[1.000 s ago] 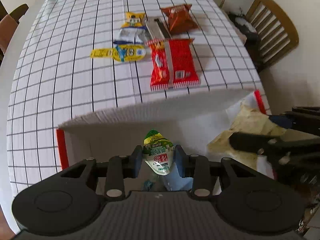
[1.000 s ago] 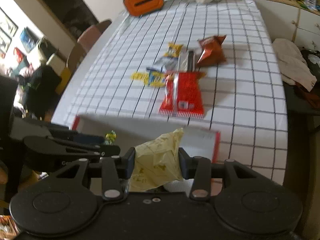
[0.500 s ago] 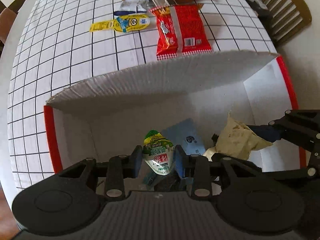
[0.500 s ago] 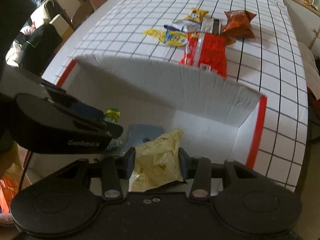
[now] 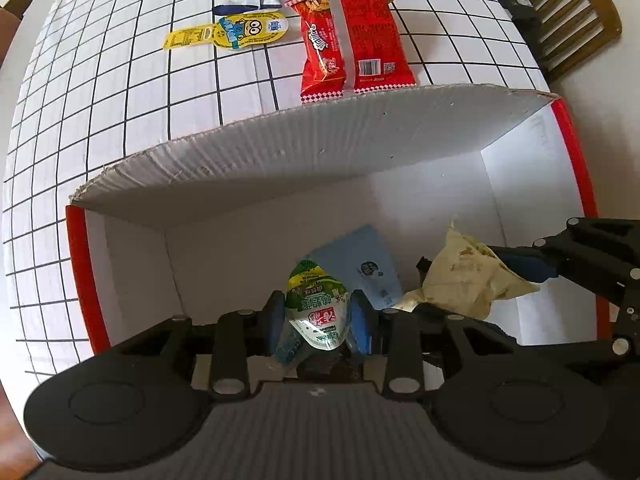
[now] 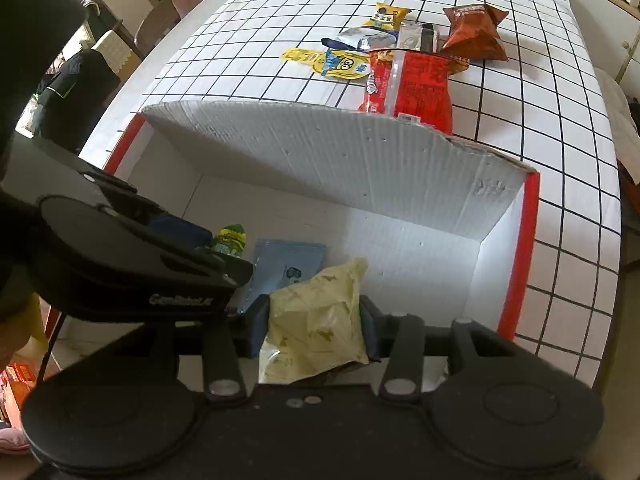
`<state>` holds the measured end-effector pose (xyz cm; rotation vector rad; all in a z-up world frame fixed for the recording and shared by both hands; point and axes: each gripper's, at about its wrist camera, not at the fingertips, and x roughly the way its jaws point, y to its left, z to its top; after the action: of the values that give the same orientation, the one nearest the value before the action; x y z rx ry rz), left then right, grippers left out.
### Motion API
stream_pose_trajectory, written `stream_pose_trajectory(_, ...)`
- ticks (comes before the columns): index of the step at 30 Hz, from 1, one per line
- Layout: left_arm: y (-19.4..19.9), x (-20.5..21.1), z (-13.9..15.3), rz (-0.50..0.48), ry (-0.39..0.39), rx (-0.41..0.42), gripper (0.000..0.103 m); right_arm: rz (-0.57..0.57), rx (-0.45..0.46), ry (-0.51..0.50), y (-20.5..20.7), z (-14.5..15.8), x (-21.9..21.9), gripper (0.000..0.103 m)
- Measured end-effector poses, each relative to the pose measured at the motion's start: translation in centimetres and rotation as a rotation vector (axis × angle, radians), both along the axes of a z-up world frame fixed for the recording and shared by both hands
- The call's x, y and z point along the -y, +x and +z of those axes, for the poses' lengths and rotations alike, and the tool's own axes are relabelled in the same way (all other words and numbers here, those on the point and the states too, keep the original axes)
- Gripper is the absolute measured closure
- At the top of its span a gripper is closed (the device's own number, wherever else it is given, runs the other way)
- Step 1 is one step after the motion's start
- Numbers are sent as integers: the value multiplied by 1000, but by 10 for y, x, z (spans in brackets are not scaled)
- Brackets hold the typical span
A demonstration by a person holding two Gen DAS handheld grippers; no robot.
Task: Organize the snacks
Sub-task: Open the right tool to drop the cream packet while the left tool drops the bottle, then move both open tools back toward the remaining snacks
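A white cardboard box (image 5: 320, 136) with red edges lies open on the checked tablecloth. My left gripper (image 5: 316, 316) points down into it, shut on a green and white jelly cup (image 5: 316, 300). My right gripper (image 6: 314, 320) is beside it in the box with a pale yellow packet (image 6: 316, 312) between its pads; its jaws are opening slightly and still touch the packet. A light blue packet (image 5: 360, 256) lies on the box floor between the two grippers. The left wrist view shows the yellow packet (image 5: 464, 276) at the right.
Beyond the box's far wall lie a red packet (image 5: 352, 40), a yellow cartoon-printed packet (image 5: 240, 32), silver and yellow wrappers and a brown-orange bag (image 6: 476, 32). A wooden chair (image 5: 580, 20) stands past the table's right edge. Chairs stand to the left too.
Both grippers have come down from above the box rim into the box, each with its snack. The right jaws stand slightly wider than before.
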<state>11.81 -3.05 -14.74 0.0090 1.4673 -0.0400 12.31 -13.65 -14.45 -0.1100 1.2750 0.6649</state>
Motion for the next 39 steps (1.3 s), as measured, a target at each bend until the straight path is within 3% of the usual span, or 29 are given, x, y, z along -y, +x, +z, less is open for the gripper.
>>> stream_pose_trajectory(5,-3,-1,9,0,-6,28,68,-11,4,23,1,6,3,54)
stream_pose_trajectory(7,-4,-2,12,5,-6,42,67,-15,17,26,0,10,4,46)
stream_pose_trajectory(12,-7,-3,24,0,-12,83,64,-24,34,58,-1,22,10,39)
stream_pose_trajectory(23,-10,-7,60,4,-32,200,40,-35,91,103,1,57,26,27)
stream_pose_trajectory(34,-1,-27,102,25,-66,362,26,-79,188,150,19,95,35,10)
stream_pose_trajectory(39,15,-46,119,48,-68,420,22,-119,203,153,40,102,35,9)
